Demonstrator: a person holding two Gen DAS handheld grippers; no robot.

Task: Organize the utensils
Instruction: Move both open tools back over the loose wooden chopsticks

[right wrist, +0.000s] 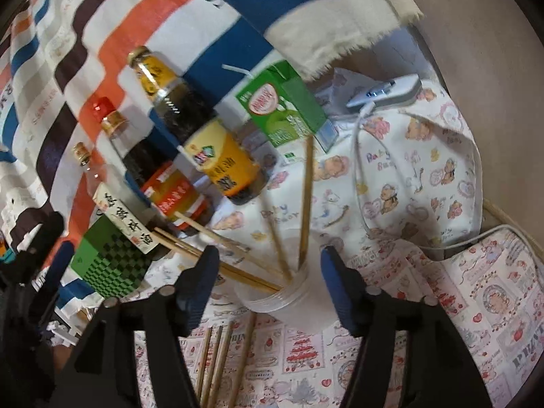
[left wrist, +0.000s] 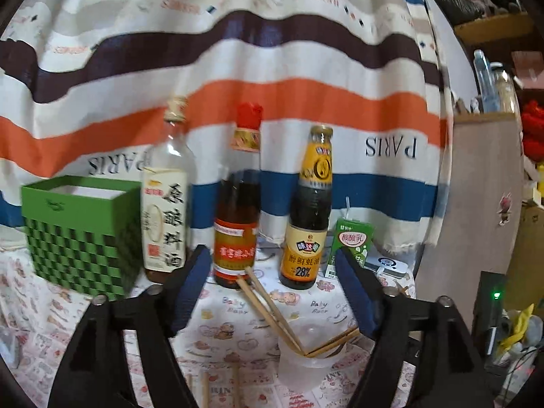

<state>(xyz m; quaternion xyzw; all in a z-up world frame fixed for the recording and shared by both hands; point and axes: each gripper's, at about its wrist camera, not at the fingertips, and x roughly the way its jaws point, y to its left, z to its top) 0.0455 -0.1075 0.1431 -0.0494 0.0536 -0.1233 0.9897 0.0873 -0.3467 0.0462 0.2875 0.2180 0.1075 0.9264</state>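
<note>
Both your left gripper (left wrist: 272,292) and right gripper (right wrist: 268,285) have jaws spread and empty. Several chopsticks (right wrist: 306,204) already lean in the clear cup (right wrist: 278,297); more loose chopsticks (right wrist: 217,357) lie on the surface before it. Drop low, pinch one mid-length, lift without nudging the cup

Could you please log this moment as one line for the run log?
left gripper open, empty | right gripper open, empty | chopsticks in cup | loose chopsticks on table

Three sauce bottles (left wrist: 238,204), green checked box (left wrist: 83,234), green drink carton (left wrist: 350,246), striped cloth (left wrist: 238,51), white charger (right wrist: 387,93)
</note>
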